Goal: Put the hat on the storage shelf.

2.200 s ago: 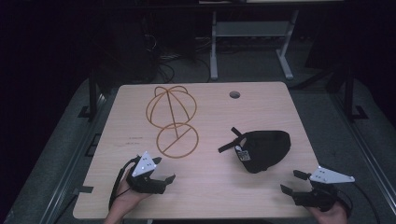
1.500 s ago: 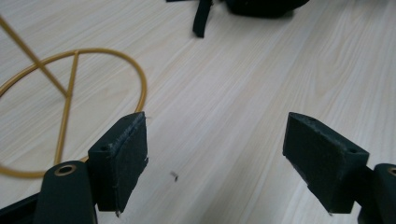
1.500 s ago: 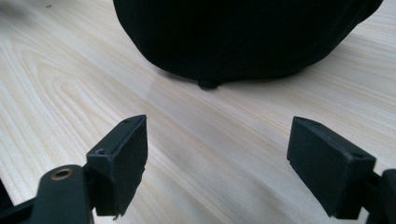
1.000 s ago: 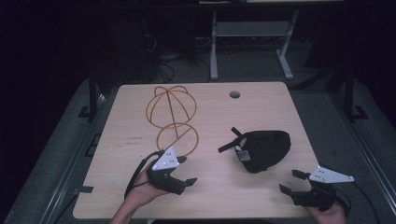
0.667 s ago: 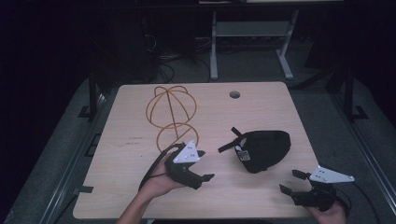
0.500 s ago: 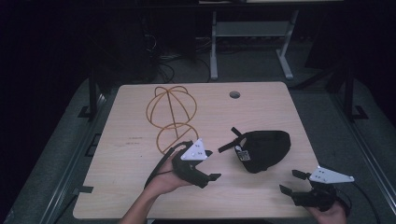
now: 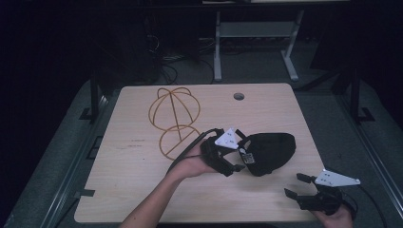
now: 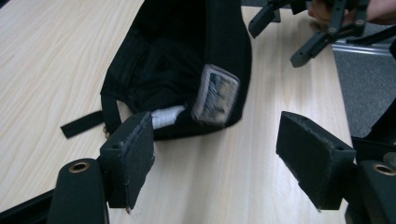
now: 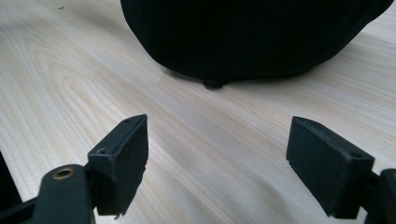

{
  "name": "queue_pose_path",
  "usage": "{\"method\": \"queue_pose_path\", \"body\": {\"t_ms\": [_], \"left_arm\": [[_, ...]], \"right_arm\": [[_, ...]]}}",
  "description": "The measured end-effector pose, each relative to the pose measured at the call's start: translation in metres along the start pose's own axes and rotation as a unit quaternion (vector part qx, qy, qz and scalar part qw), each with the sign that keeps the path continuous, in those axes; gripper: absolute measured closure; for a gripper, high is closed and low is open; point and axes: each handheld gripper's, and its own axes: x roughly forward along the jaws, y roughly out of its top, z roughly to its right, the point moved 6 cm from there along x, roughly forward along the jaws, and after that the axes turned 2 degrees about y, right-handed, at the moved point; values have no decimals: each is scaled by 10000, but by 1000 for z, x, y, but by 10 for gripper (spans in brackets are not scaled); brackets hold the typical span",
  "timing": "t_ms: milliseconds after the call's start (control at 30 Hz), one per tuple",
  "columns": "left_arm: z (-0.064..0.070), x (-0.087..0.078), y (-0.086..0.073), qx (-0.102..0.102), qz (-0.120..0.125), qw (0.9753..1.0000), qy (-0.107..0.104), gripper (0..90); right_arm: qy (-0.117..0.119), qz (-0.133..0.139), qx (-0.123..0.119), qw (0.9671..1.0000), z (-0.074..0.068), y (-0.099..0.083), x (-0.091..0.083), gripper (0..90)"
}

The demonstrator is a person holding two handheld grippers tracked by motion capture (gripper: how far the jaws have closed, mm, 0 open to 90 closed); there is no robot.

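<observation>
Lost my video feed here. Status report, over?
Left gripper open, at the black cap. Right gripper open, off the cap near the table edge. Wire stand well aside.

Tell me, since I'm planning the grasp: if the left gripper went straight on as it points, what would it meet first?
Most likely the black cap, at its open rim with the tags, just ahead of the open left gripper. Depth is hard to judge.

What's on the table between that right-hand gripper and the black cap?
Nothing: in the right gripper view only bare table lies between the open right gripper and the cap.
</observation>
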Motion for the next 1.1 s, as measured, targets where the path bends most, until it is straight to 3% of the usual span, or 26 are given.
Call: {"method": "queue_pose_path", "body": {"t_ms": [200, 267, 433, 533, 767, 1100], "left_arm": [[-2, 15, 12, 130, -82, 9997, -182, 296], [-1, 26, 14, 206, -287, 9990, -264, 302], [2, 38, 13, 314, -508, 9976, -348, 325], [2, 45, 8, 458, -730, 9957, -325, 434], [2, 44, 10, 440, -745, 9956, -369, 646], [3, 38, 17, 468, -683, 9961, -289, 740]], "right_arm": [[-18, 11, 20, 10000, 2, 0, 0, 200], [-70, 16, 51, 10000, 4, 1, -1, 198], [-49, 5, 55, 10000, 4, 1, -1, 199], [13, -26, 62, 10000, 4, 0, 1, 200], [37, -77, 2, 10000, 2, 0, 5, 200], [160, -77, 3, 9998, 2, 0, 6, 210]]}}
